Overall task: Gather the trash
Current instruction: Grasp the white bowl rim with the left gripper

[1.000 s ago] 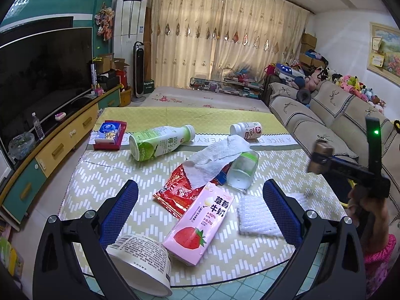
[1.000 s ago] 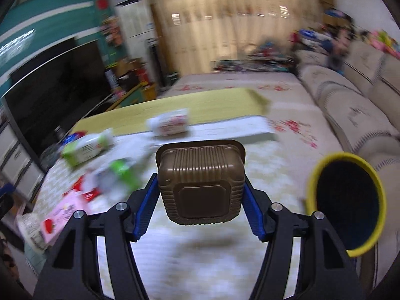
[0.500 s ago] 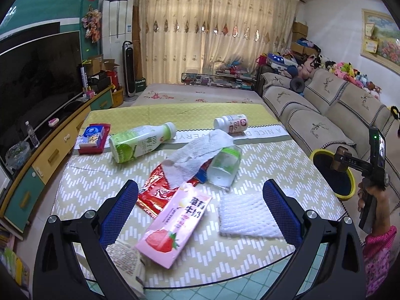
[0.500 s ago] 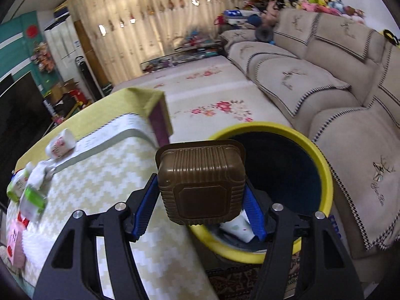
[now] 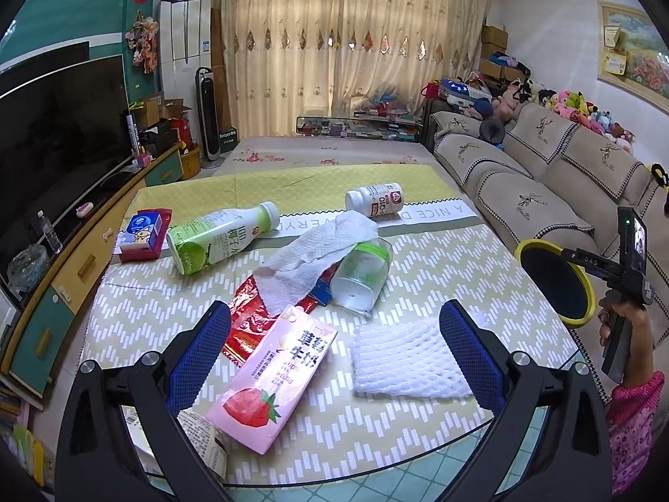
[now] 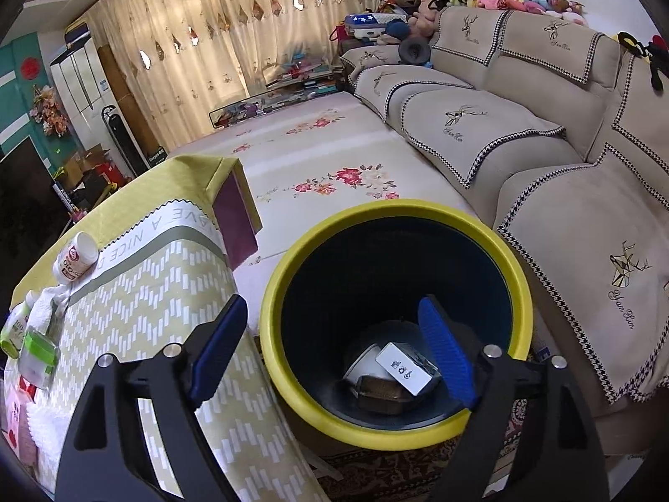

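Observation:
My right gripper [image 6: 332,349] is open and empty above the yellow-rimmed dark trash bin [image 6: 292,280]. The brown plastic tub [image 6: 378,389] lies at the bin's bottom beside a white box [image 6: 403,372]. My left gripper [image 5: 334,355] is open and empty over the table's near edge. Under it lie a pink strawberry milk carton [image 5: 274,380] and a white foam net [image 5: 407,359]. Farther off lie a red wrapper [image 5: 244,313], a crumpled paper towel [image 5: 317,251], a clear jar [image 5: 363,276], a green bottle [image 5: 217,236] and a small white bottle [image 5: 376,205]. The bin also shows in the left wrist view [image 5: 556,280].
A paper cup [image 5: 196,439] lies at the table's near left edge. A red tissue pack [image 5: 144,236] sits at the far left. A beige sofa [image 6: 564,175] stands behind the bin, a TV cabinet [image 5: 62,276] left of the table [image 5: 439,259].
My right gripper swung from over the table to above the bin, opened and let go of the brown tub, which now lies in the bin. My left gripper stayed open and shifted slightly.

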`<state>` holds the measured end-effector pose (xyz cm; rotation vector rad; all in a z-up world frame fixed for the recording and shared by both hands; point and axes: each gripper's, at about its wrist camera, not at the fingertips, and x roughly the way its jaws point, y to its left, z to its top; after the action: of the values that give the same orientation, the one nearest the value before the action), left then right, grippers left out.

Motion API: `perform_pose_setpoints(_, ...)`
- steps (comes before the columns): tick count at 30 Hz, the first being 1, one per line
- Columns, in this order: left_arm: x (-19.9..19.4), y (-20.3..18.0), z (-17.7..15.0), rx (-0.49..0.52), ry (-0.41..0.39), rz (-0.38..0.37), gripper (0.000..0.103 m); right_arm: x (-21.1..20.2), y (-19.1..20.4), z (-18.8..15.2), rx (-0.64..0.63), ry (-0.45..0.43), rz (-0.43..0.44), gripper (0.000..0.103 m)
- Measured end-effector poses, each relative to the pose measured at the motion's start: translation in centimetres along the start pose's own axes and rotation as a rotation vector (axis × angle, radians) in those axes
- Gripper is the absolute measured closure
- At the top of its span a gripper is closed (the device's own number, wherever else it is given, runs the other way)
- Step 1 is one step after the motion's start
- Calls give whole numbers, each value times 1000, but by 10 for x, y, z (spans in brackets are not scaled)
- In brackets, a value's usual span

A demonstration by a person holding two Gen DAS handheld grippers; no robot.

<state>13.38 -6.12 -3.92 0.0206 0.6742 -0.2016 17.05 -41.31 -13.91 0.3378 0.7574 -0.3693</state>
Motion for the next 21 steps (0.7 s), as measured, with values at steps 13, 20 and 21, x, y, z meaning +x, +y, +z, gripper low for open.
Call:
perform_pose_setpoints(13, -37, 64, -32, -11, 23, 116, 5, -8, 28, -8, -40, -4, 72, 23)
perform_pose_setpoints(20, -26, 79, -64, 31, 122, 128, 5, -15, 38, -9, -63, -4, 82, 23)
perform_pose_setpoints(21, -24, 81, -69, 36, 132, 124, 5, -16, 38, -9, -62, -4, 84, 23)
